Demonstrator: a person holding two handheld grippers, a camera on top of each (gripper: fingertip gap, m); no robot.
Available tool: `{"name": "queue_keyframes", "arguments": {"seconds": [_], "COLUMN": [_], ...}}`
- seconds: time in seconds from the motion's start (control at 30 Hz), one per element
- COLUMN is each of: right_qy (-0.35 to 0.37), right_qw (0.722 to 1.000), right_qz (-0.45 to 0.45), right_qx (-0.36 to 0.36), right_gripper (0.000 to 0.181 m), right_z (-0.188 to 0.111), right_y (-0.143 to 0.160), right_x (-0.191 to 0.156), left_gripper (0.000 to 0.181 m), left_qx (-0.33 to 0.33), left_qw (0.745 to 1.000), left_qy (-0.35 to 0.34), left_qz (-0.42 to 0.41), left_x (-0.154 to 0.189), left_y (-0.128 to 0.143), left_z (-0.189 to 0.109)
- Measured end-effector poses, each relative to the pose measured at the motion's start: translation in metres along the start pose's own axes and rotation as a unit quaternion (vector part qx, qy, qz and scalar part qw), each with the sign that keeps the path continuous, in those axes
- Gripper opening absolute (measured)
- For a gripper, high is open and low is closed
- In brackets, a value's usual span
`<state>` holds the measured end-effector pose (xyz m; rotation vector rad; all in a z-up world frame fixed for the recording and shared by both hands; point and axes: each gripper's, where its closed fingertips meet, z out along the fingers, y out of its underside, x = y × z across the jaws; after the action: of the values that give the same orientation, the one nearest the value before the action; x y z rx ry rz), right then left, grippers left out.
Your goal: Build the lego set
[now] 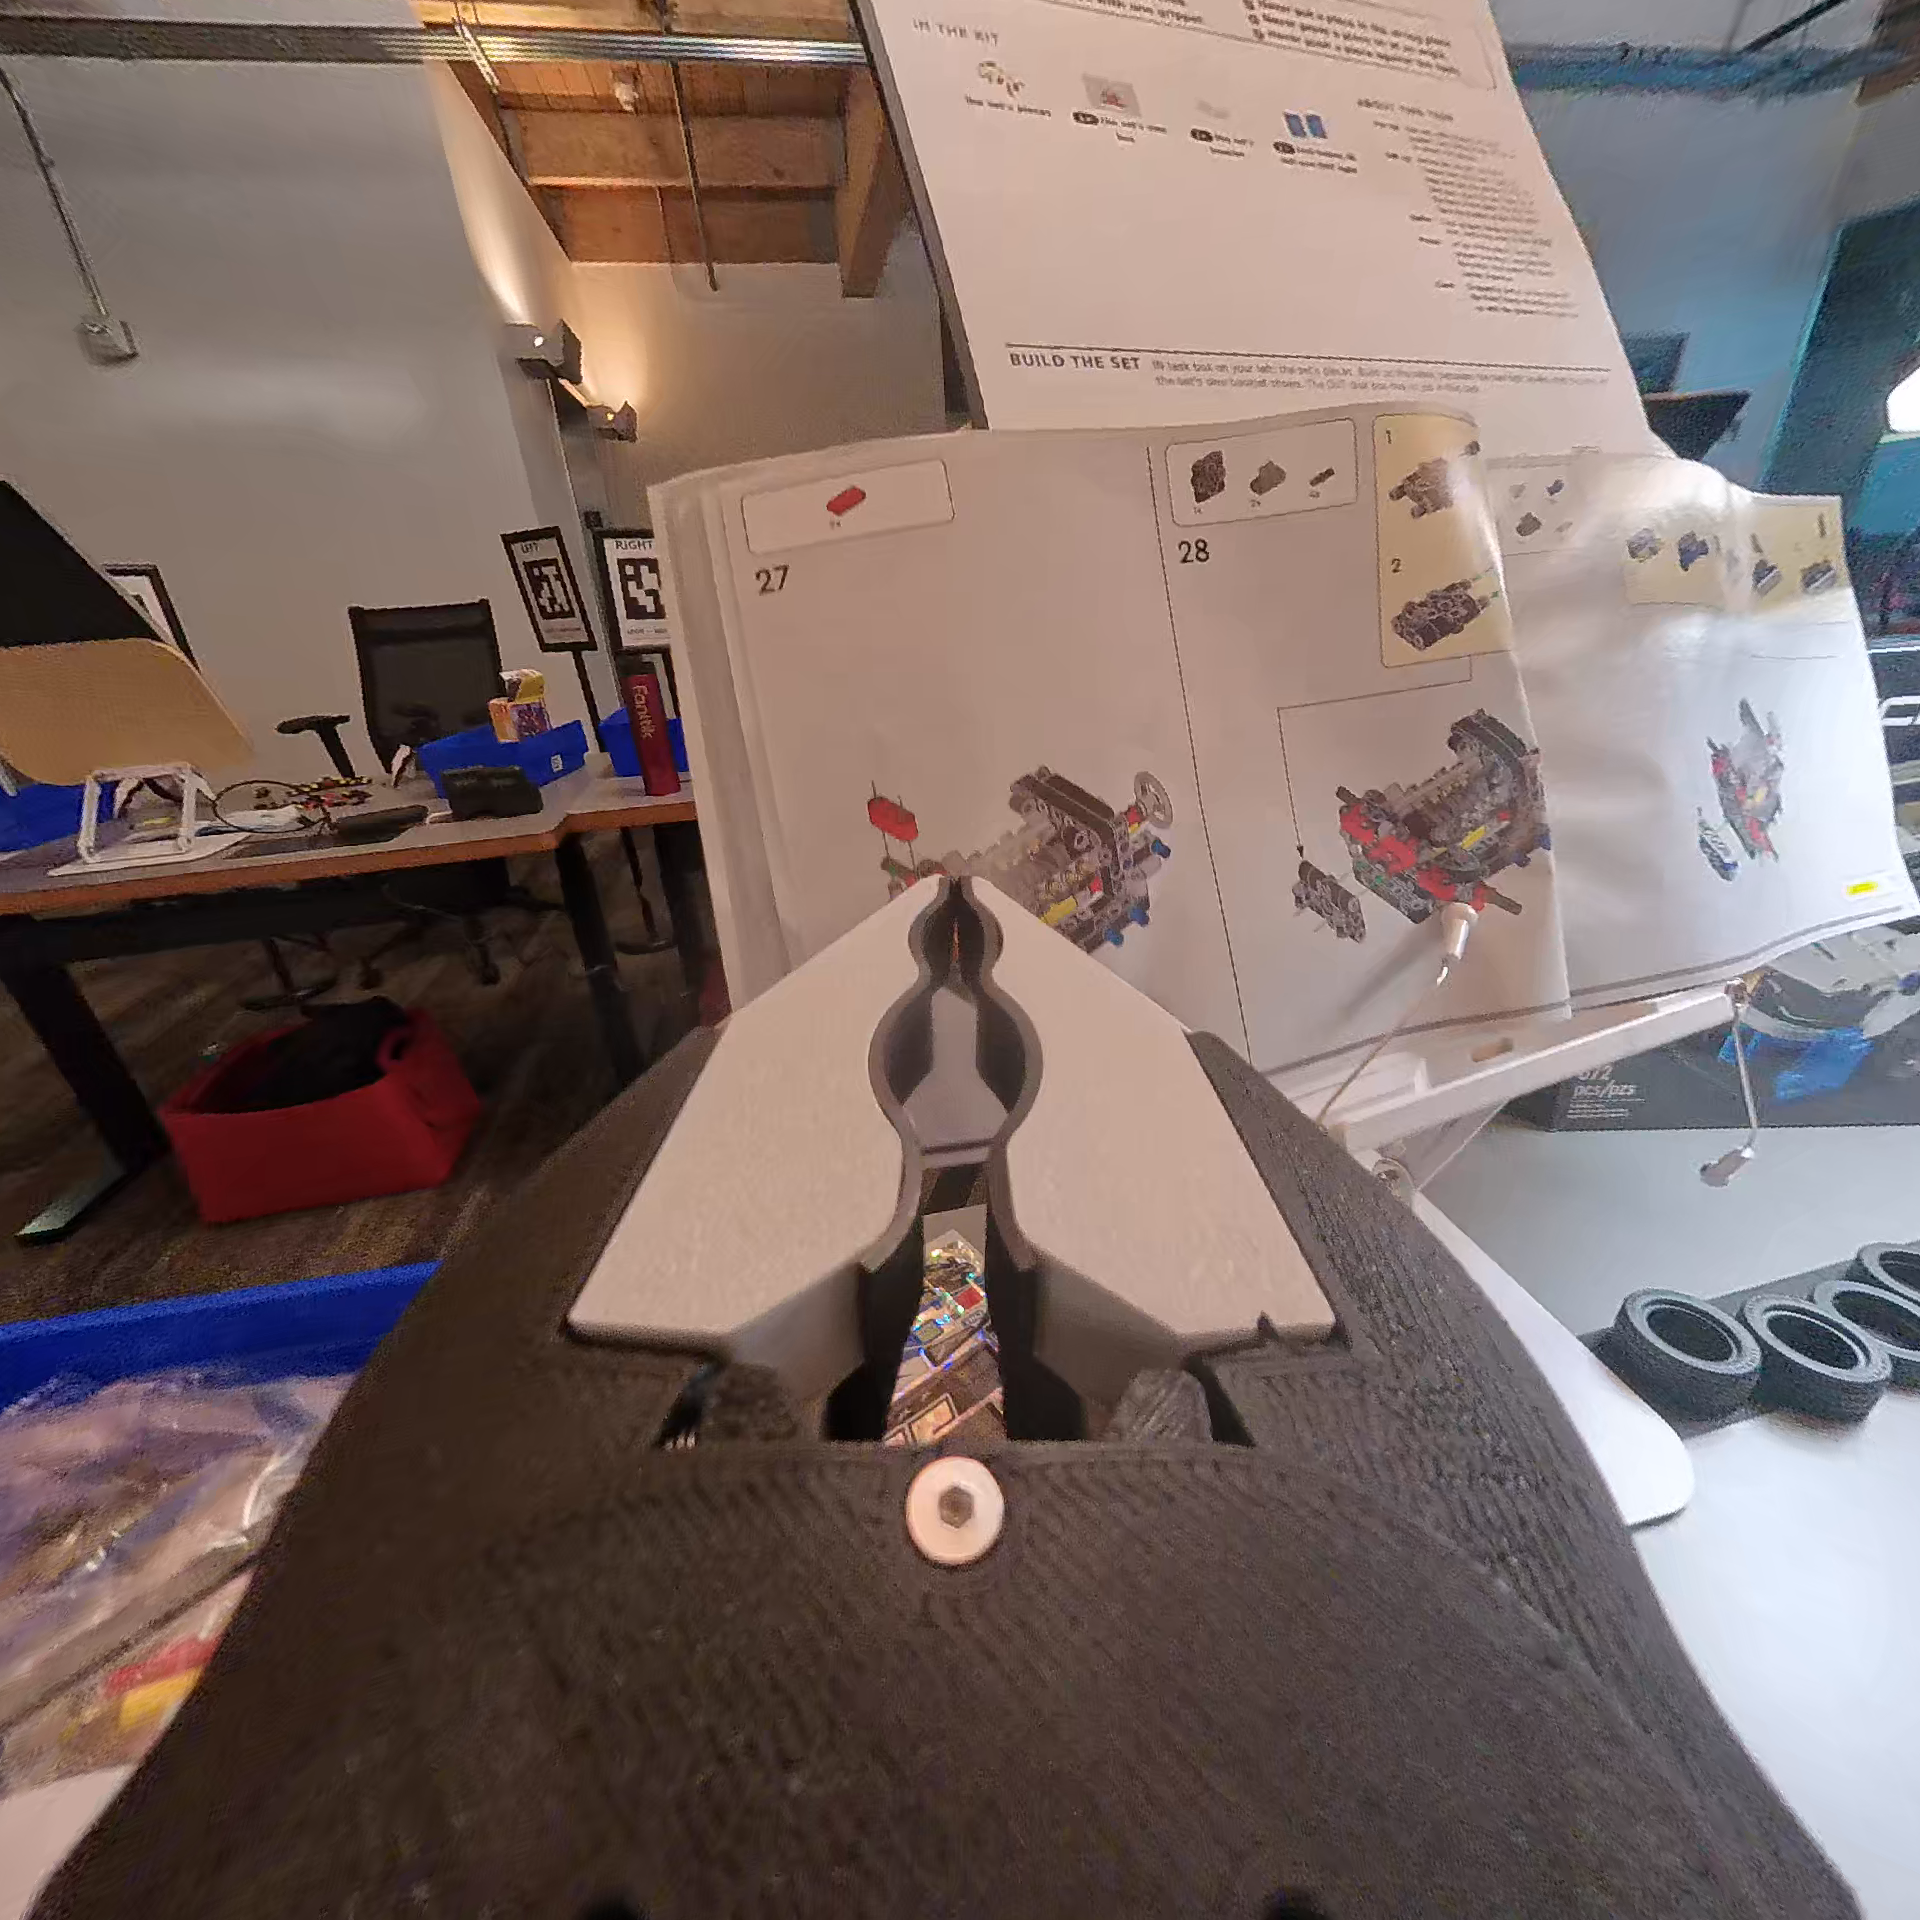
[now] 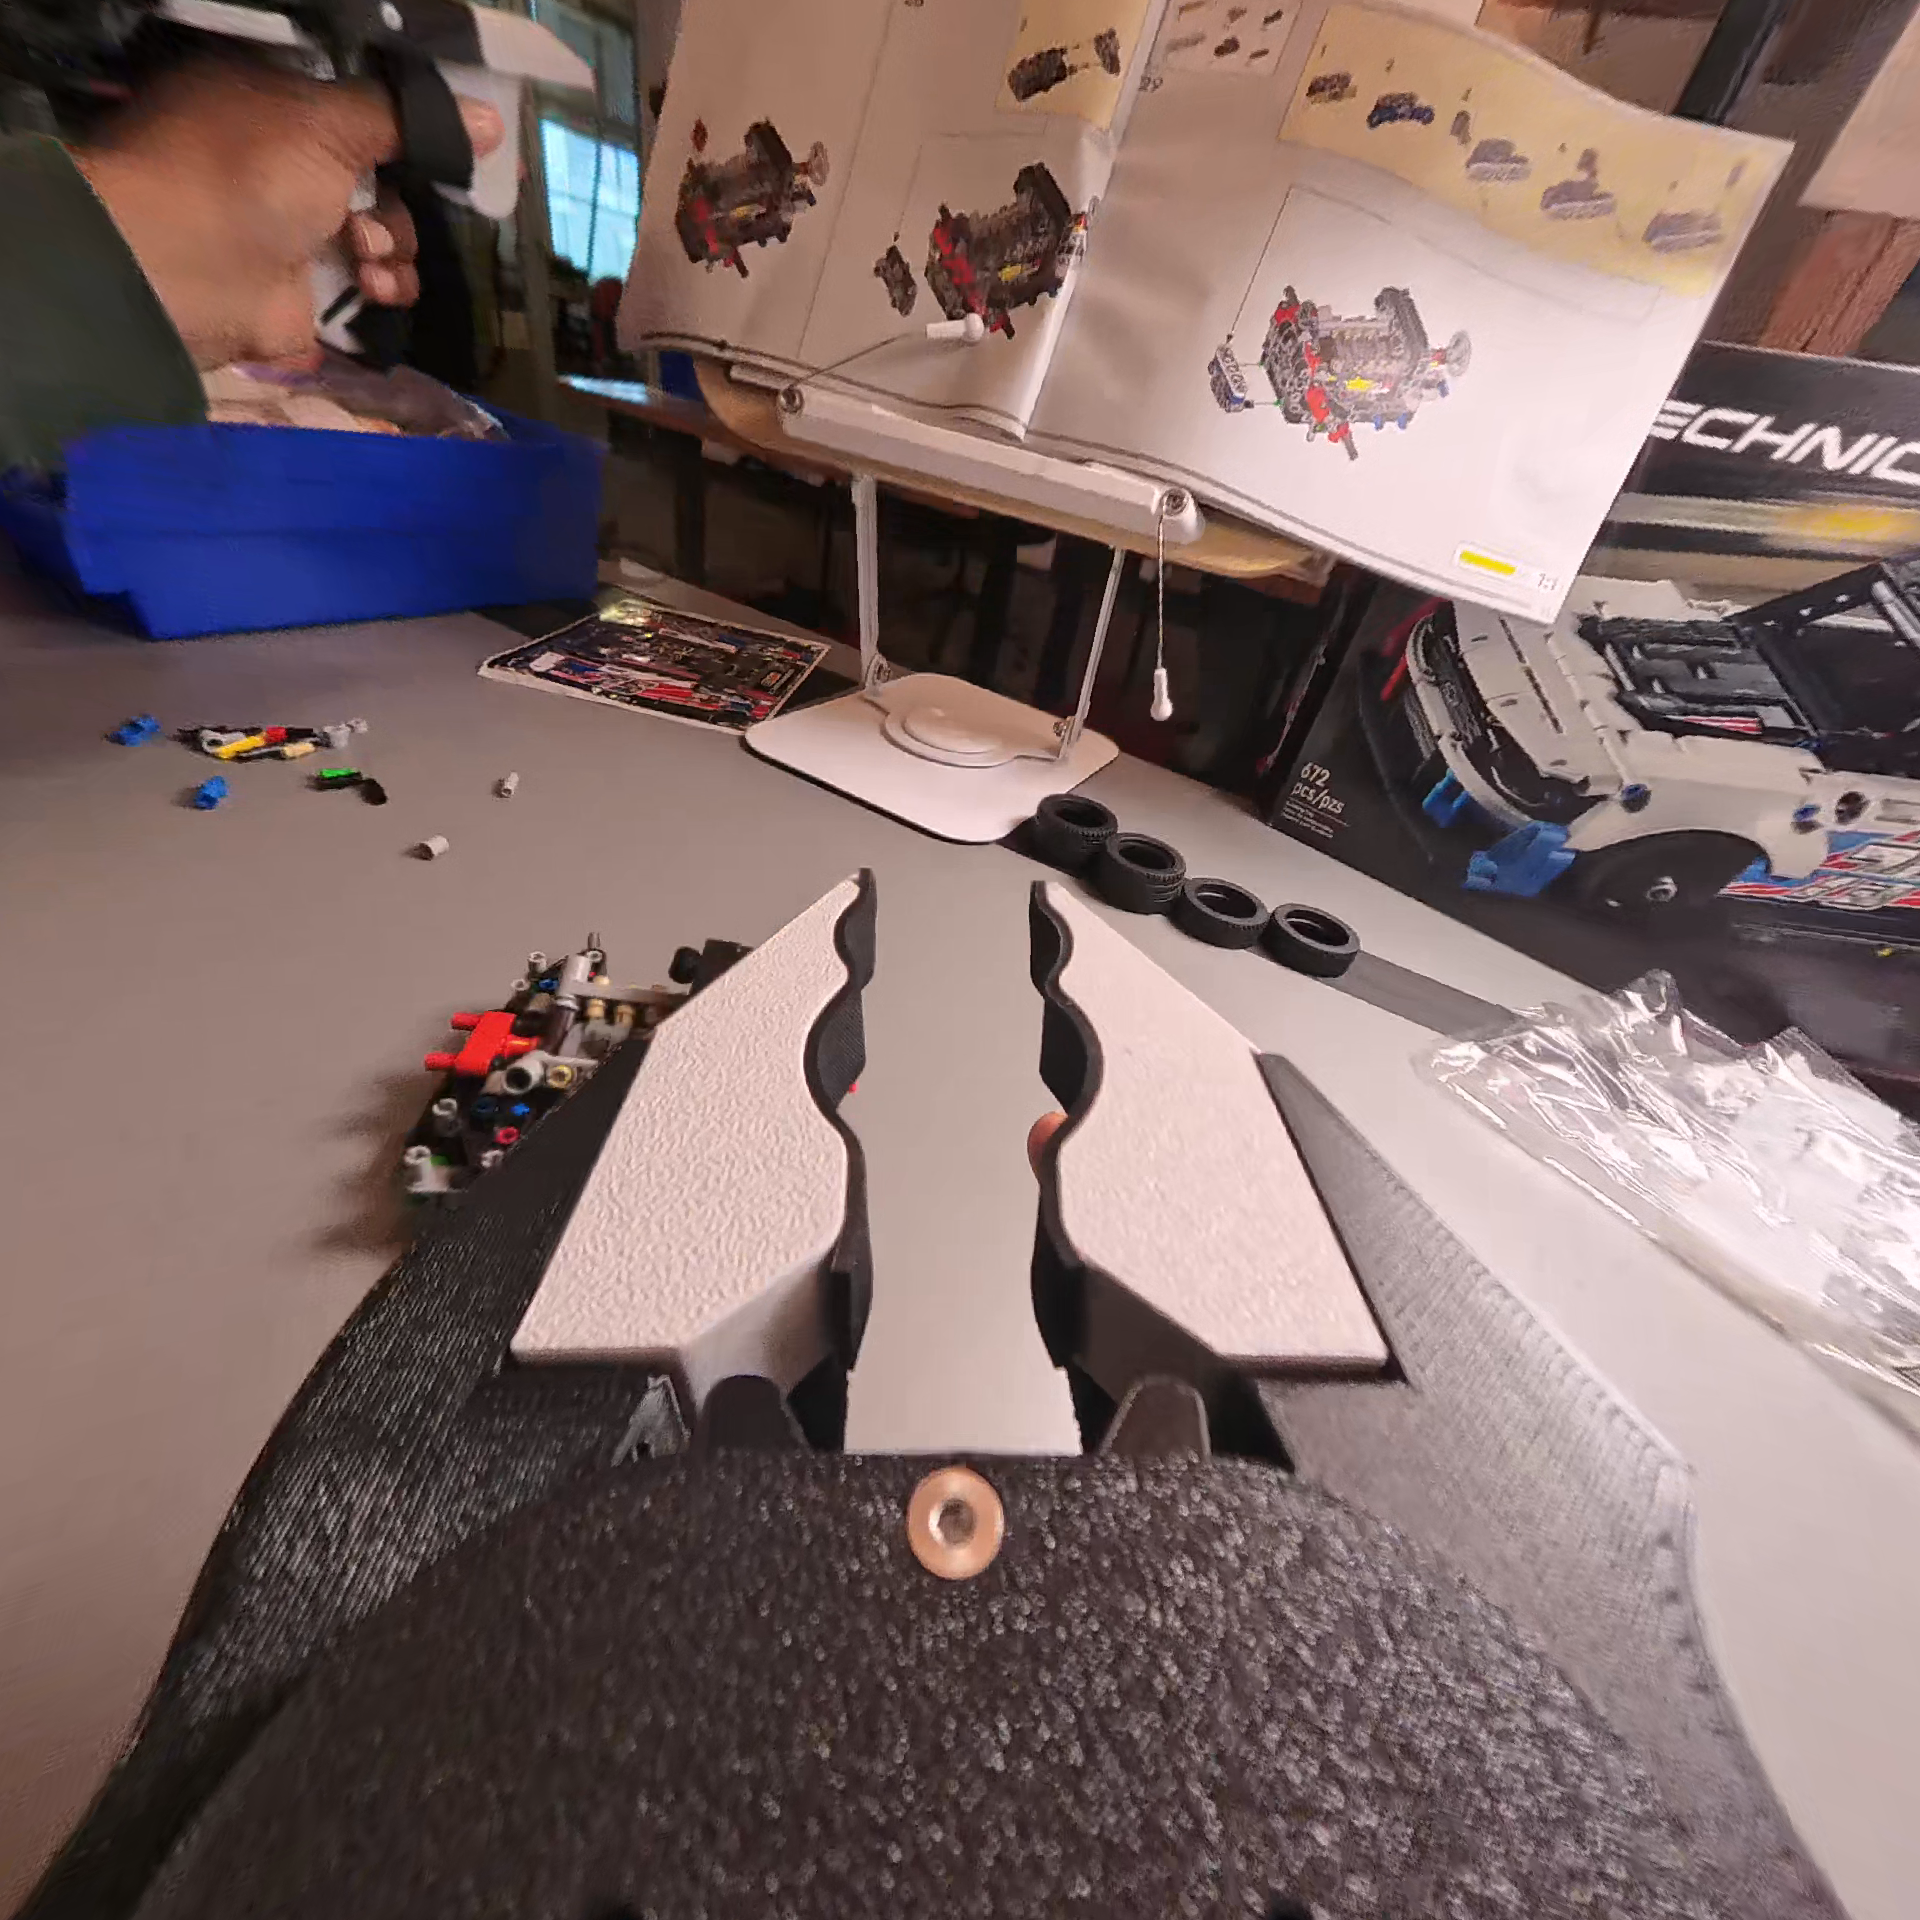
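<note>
My left gripper (image 1: 956, 885) is shut and held up in the air in front of the open instruction booklet (image 1: 1039, 675). A thin orange-red sliver shows between its pads, too small to identify. My right gripper (image 2: 951, 904) is open and empty, low over the grey table (image 2: 727, 883). A partly built black, grey and red lego assembly (image 2: 540, 1039) lies just left of its left finger (image 2: 727, 1091). Loose small pieces (image 2: 260, 743) lie scattered farther left. A person's hand (image 2: 312, 208) holds the left gripper above the blue bin (image 2: 312, 520).
The blue bin (image 1: 208, 1330) holds plastic bags of parts (image 1: 125, 1507). Several black tyres (image 2: 1195, 883) (image 1: 1766, 1340) stand in a row by the white book stand (image 2: 935, 748). A sticker sheet (image 2: 655, 665), the set's box (image 2: 1662, 727) and empty clear bags (image 2: 1714, 1143) ring the table. Across from one pair of fingers to the other is roughly 45 cm.
</note>
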<state>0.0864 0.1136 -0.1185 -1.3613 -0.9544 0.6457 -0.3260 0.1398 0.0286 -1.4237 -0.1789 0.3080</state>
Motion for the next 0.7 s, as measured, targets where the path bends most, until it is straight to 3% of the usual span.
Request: {"name": "queue_keyframes", "arguments": {"seconds": [0.2, 0.7], "right_qy": [-0.027, -0.035], "right_qw": [0.999, 0.999], "right_qz": [0.024, 0.005], "right_qx": [0.030, 0.041], "right_gripper": [0.032, 0.032], "right_z": [0.002, -0.003], "right_y": [-0.005, -0.006], "right_x": [0.005, 0.003], "left_gripper": [0.000, 0.000], "left_qx": [-0.038, -0.084], "left_qw": [0.999, 0.996], "left_qy": [-0.014, 0.005], "left_qz": [-0.010, -0.023], "left_x": [-0.016, -0.018], "left_y": [-0.012, 0.018], "left_z": [0.024, 0.041]}}
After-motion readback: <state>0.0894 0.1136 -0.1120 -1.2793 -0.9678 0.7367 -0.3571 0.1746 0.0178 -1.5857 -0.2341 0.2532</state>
